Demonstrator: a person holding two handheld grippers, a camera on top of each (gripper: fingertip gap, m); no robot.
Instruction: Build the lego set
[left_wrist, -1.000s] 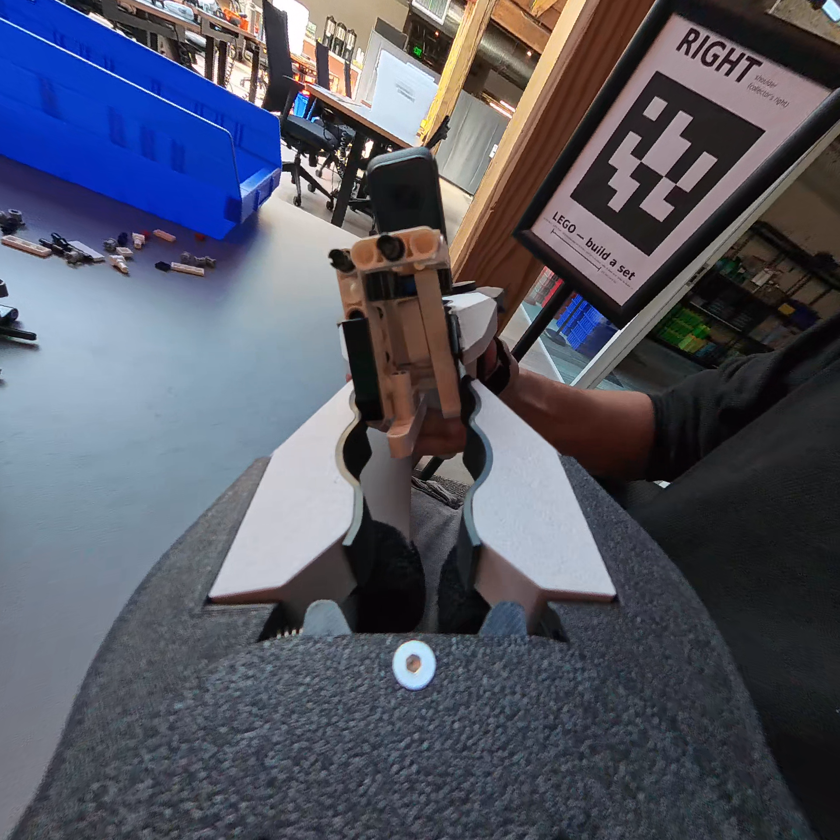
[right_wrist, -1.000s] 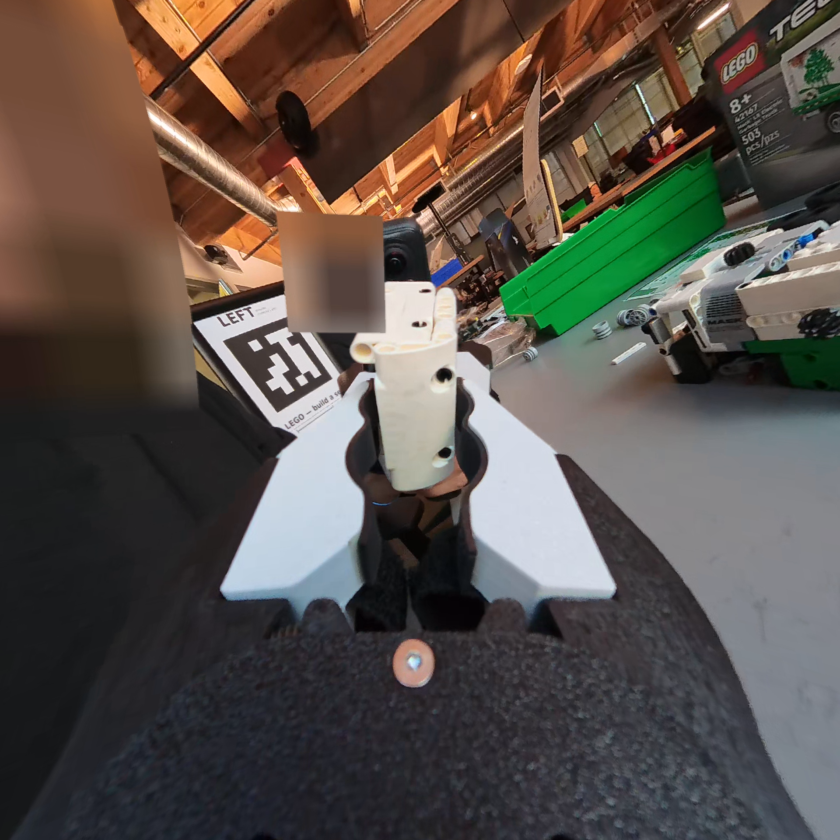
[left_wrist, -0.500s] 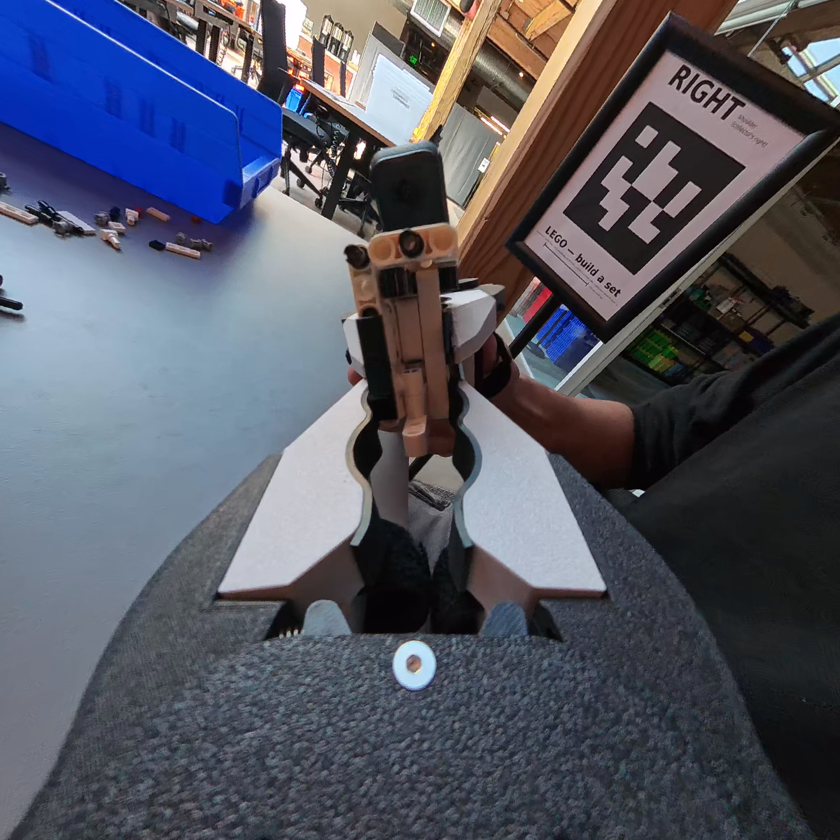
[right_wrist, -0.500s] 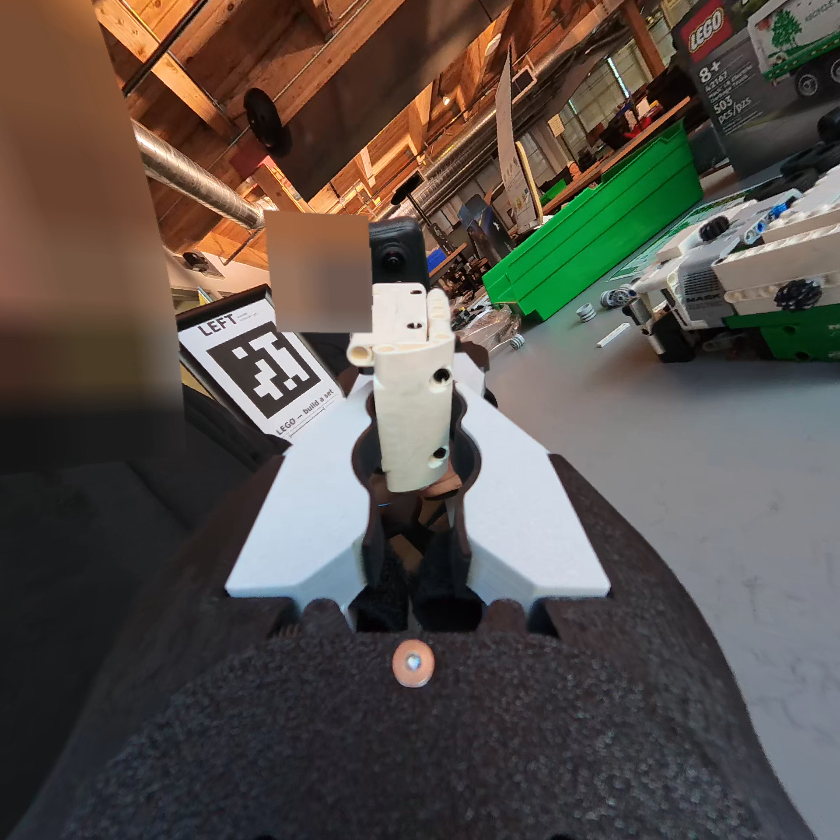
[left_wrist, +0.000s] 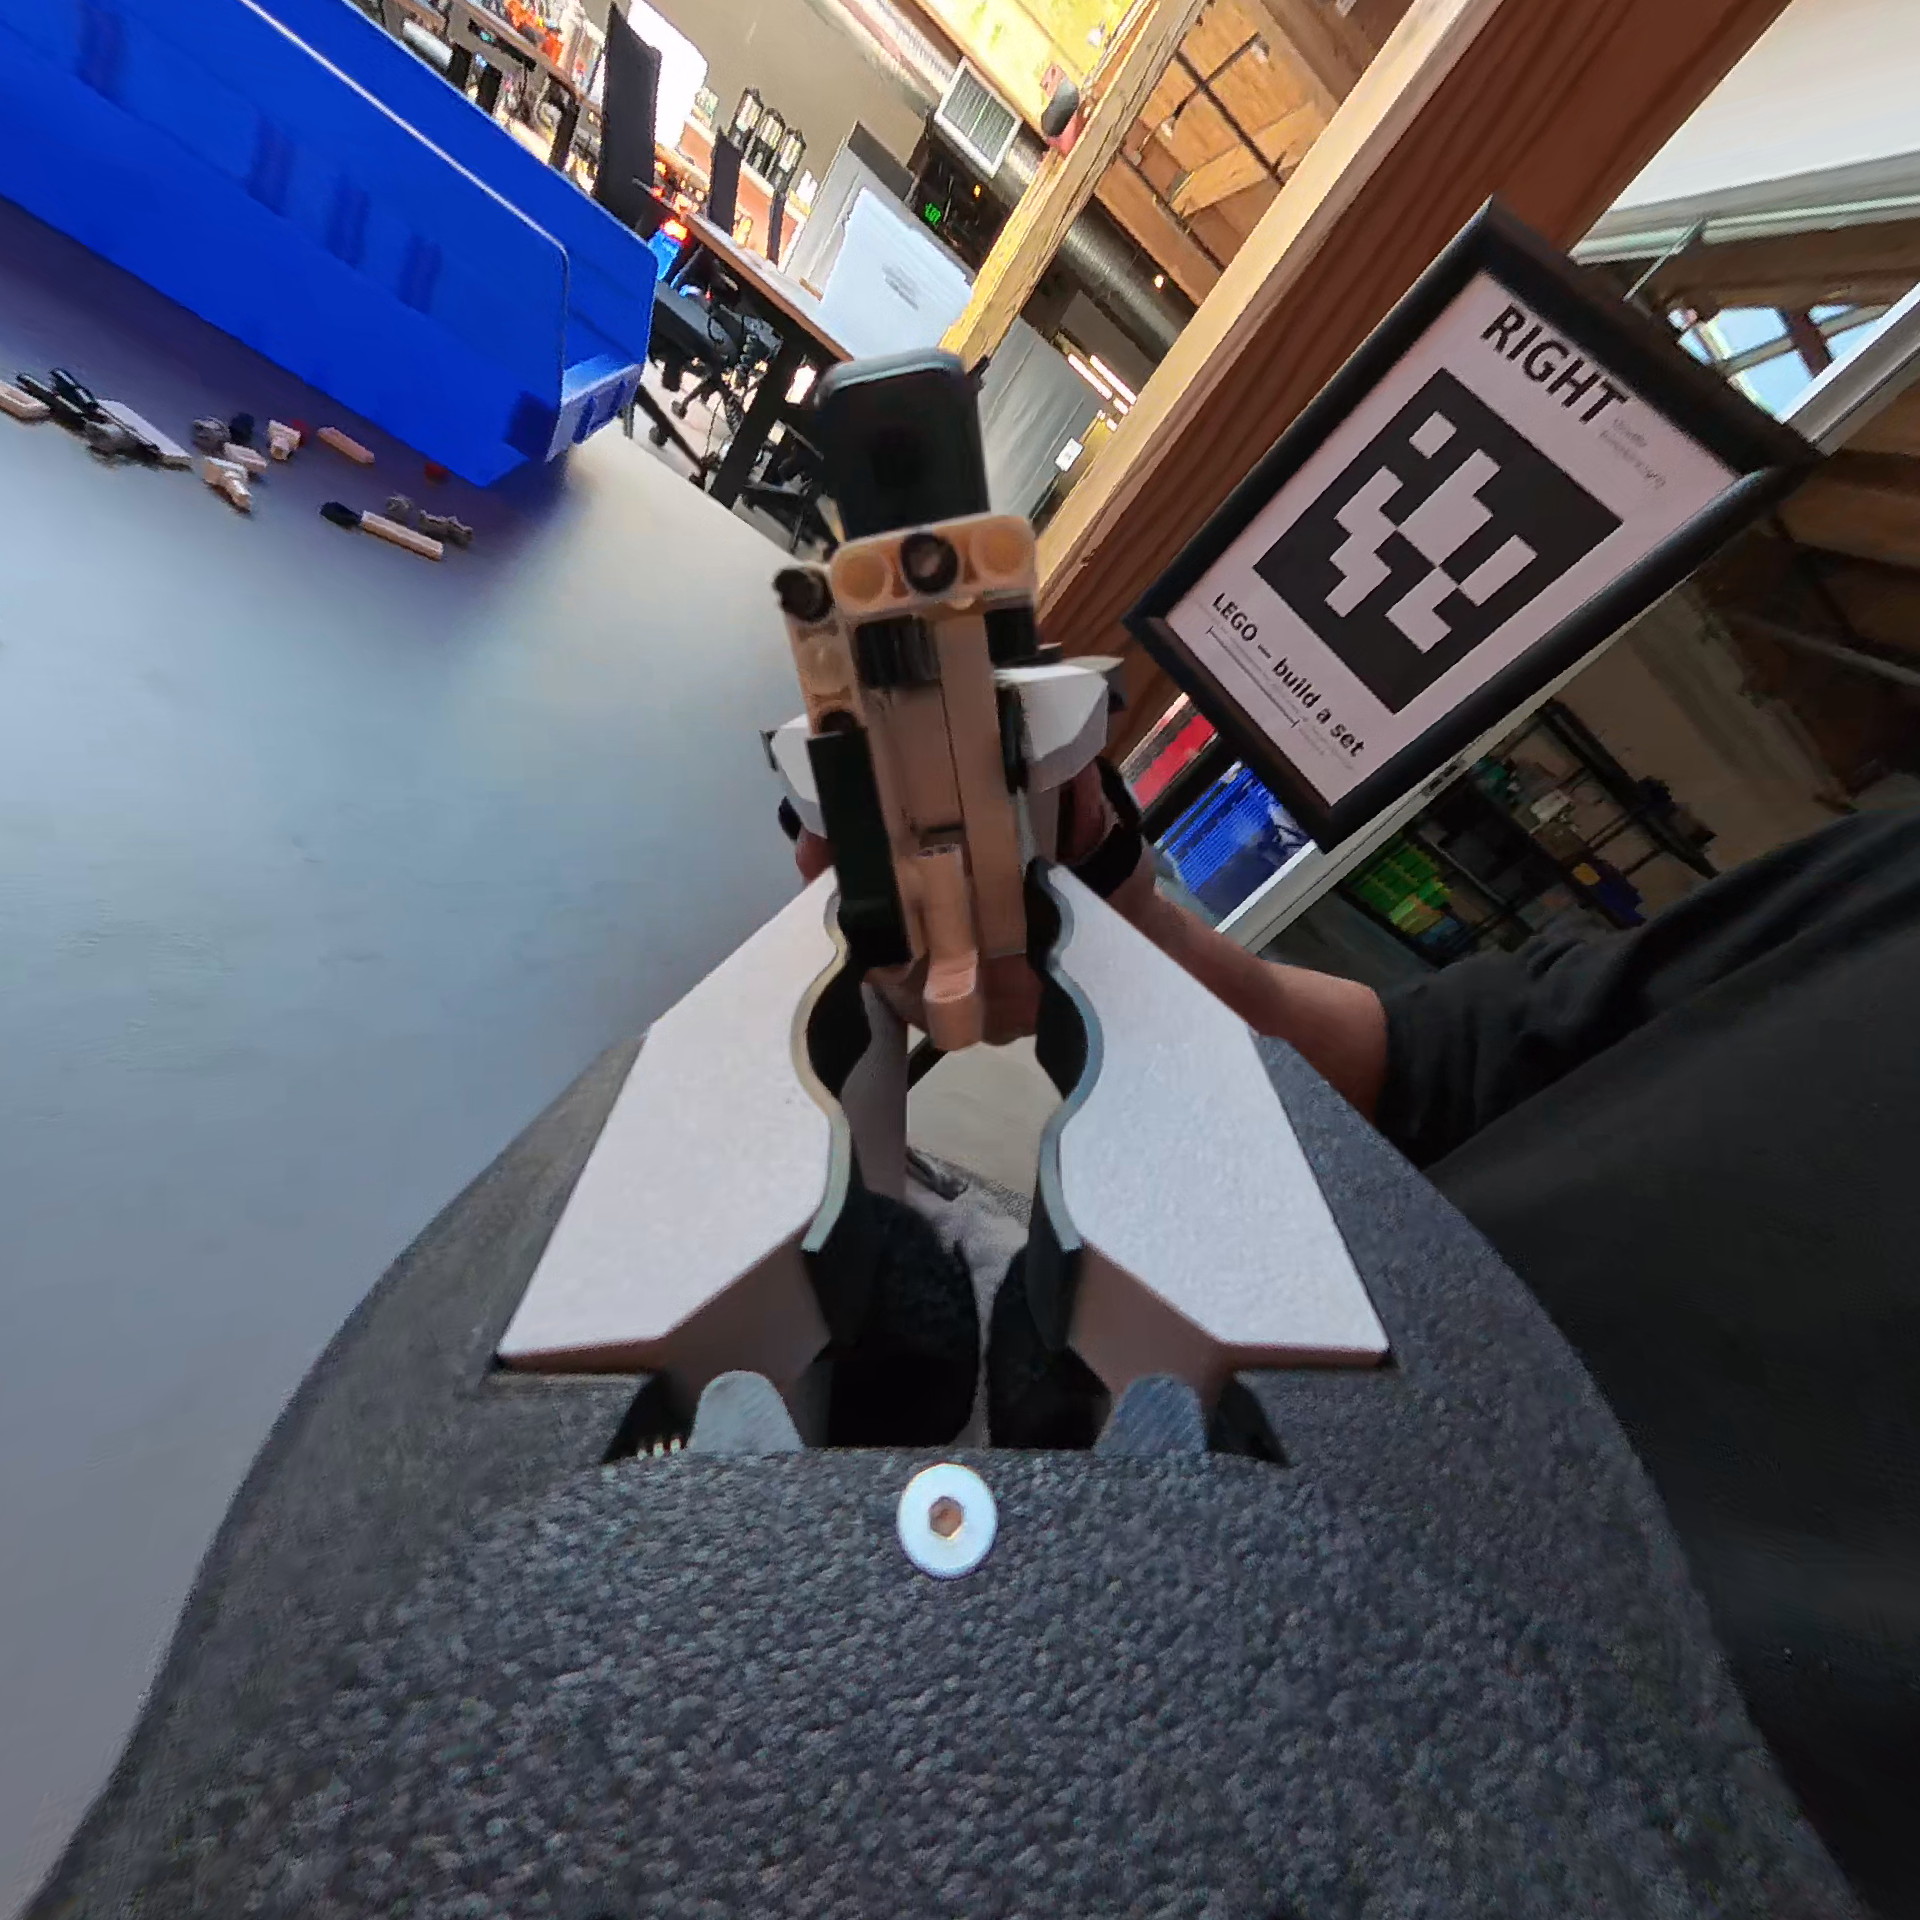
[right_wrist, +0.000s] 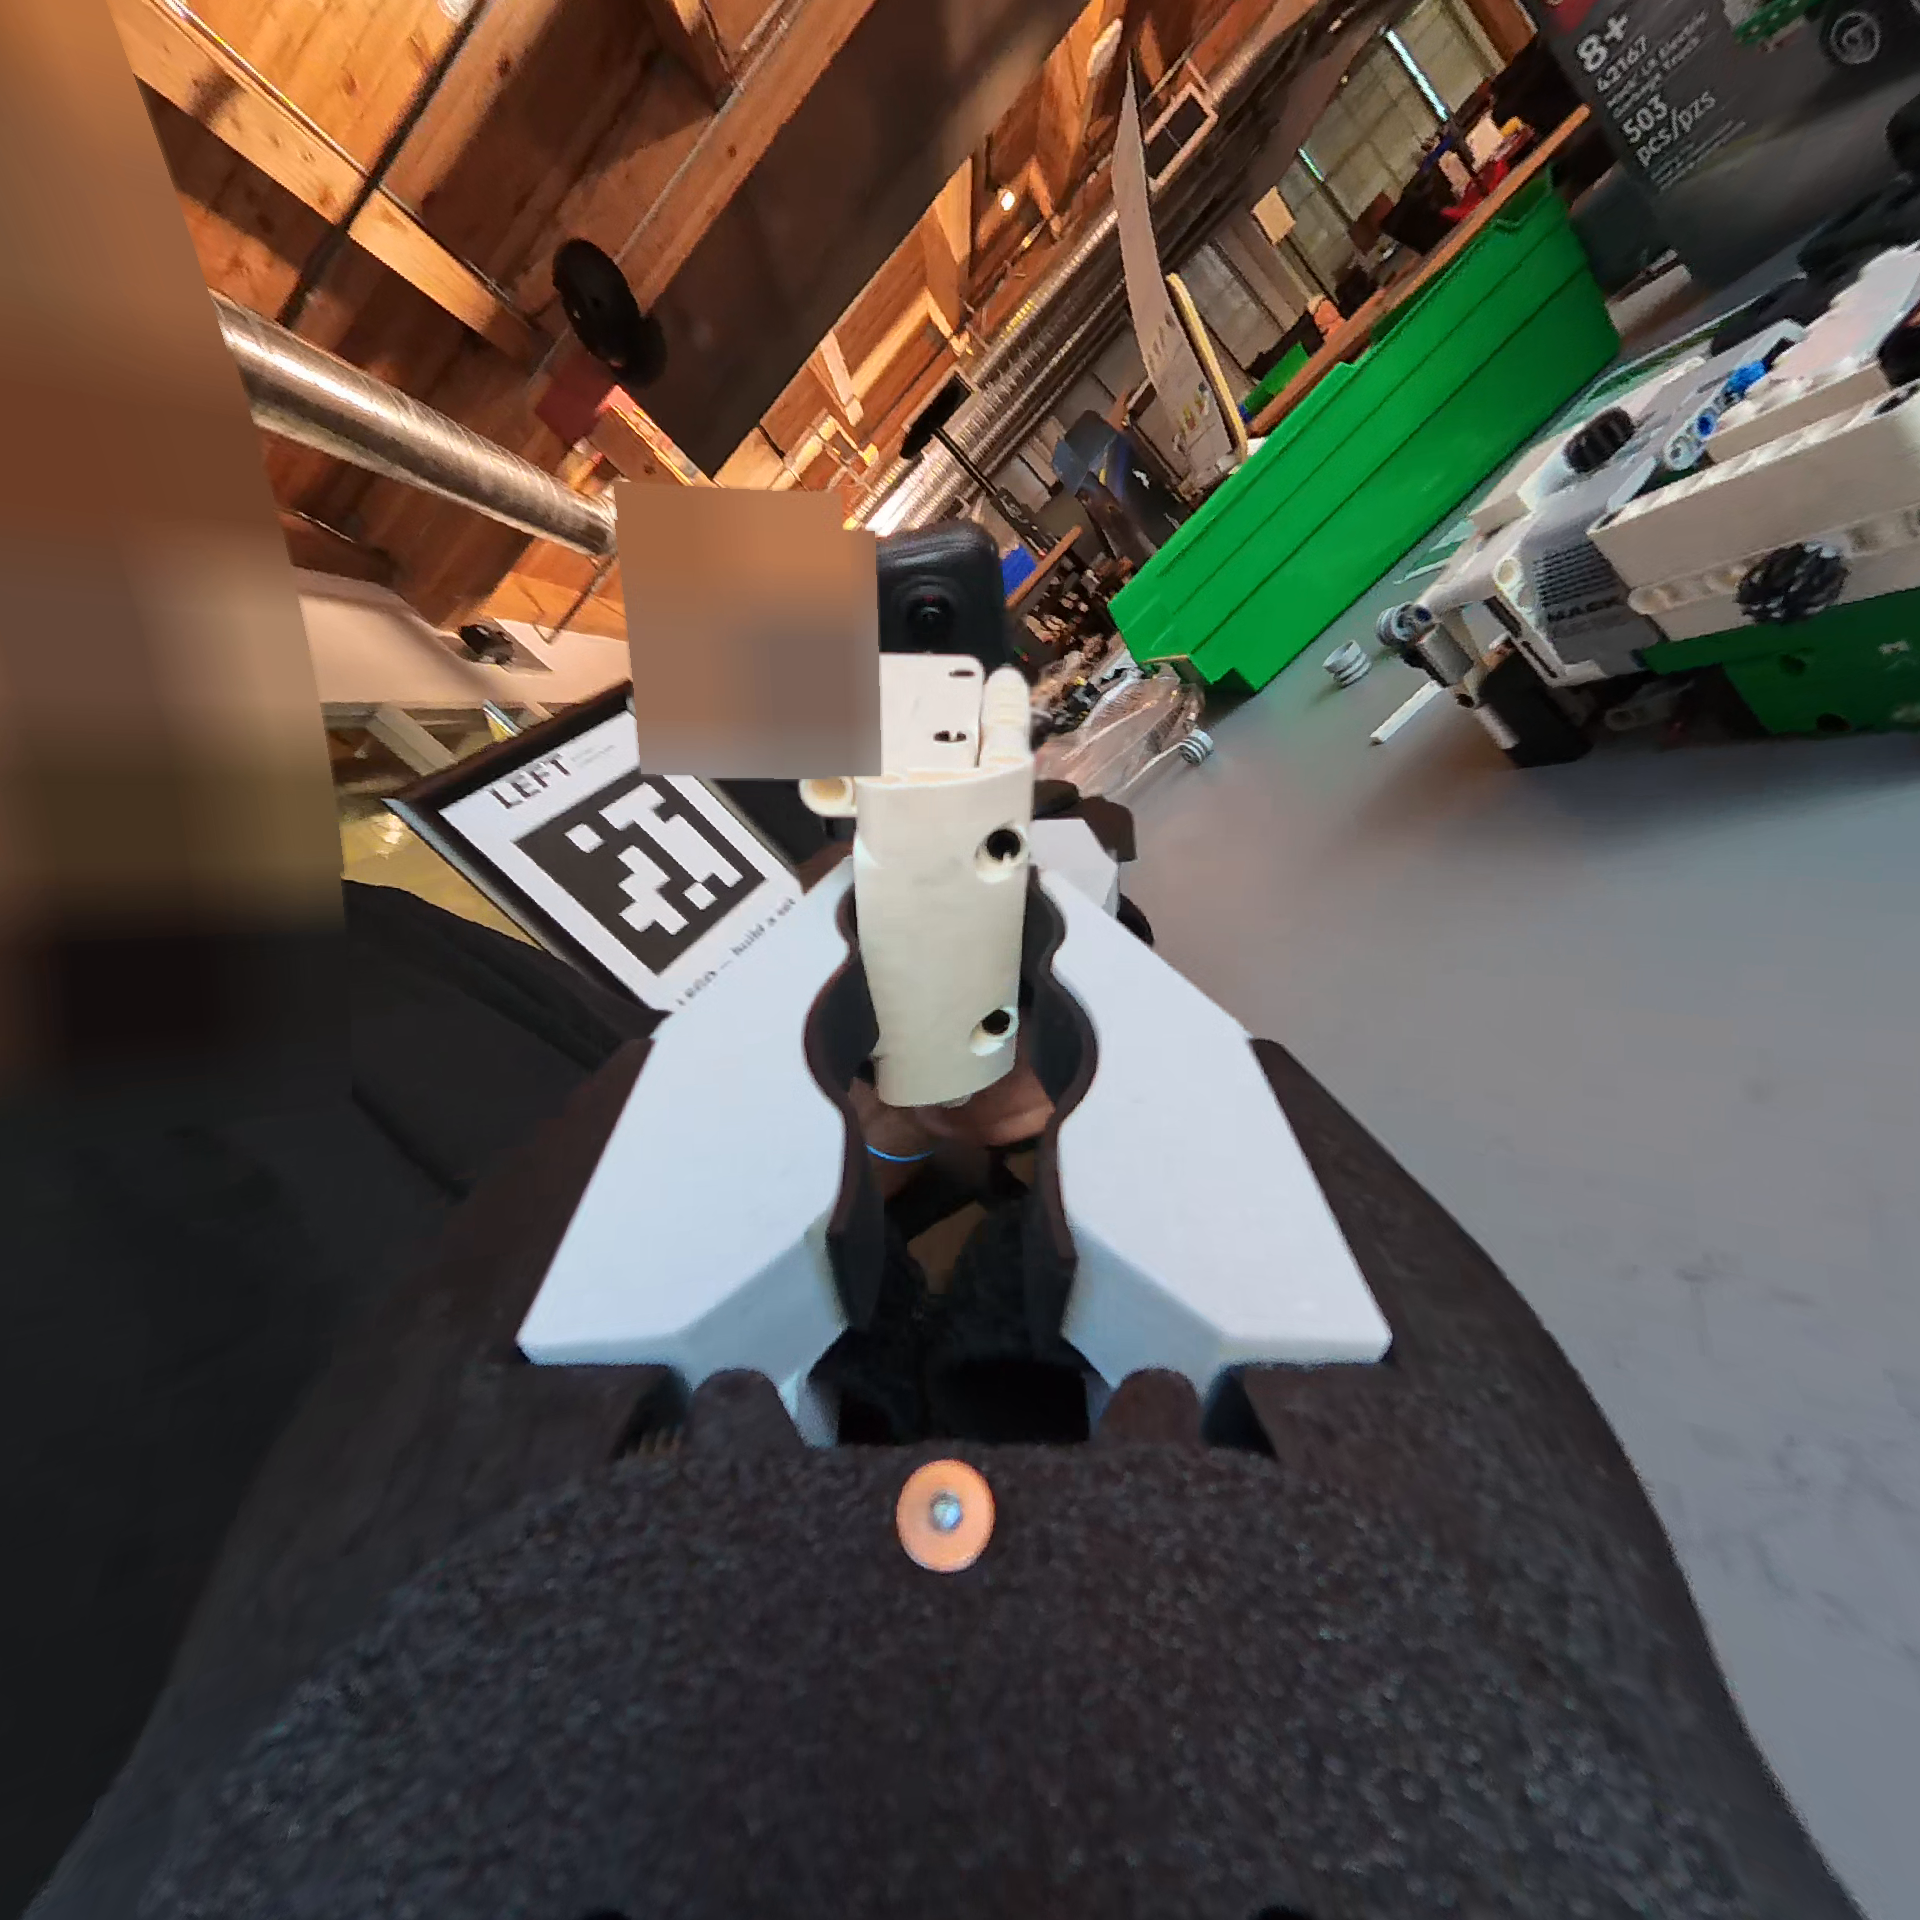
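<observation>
A small lego assembly is held off the table between both grippers, which face each other. In the left wrist view it shows its tan and black side (left_wrist: 935, 727), and my left gripper (left_wrist: 940, 894) is shut on its lower part. The right gripper's white fingers (left_wrist: 1060, 717) and its camera (left_wrist: 899, 457) show behind it. In the right wrist view it shows its cream-white side (right_wrist: 930, 935), and my right gripper (right_wrist: 945, 894) is shut on it. The left gripper's camera (right_wrist: 940, 603) shows beyond.
In the left wrist view: a blue bin (left_wrist: 312, 208), loose lego pieces (left_wrist: 239, 457) on the grey table, a framed marker sign (left_wrist: 1444, 520), a person's arm (left_wrist: 1299, 1018). In the right wrist view: a green bin (right_wrist: 1351, 520), a partly built lego truck (right_wrist: 1683, 582), small grey pieces (right_wrist: 1345, 660), another sign (right_wrist: 634, 842).
Both grippers have tilted and turned together with the assembly held between them, so the background has shifted in both views. Both grips look the same as before.
</observation>
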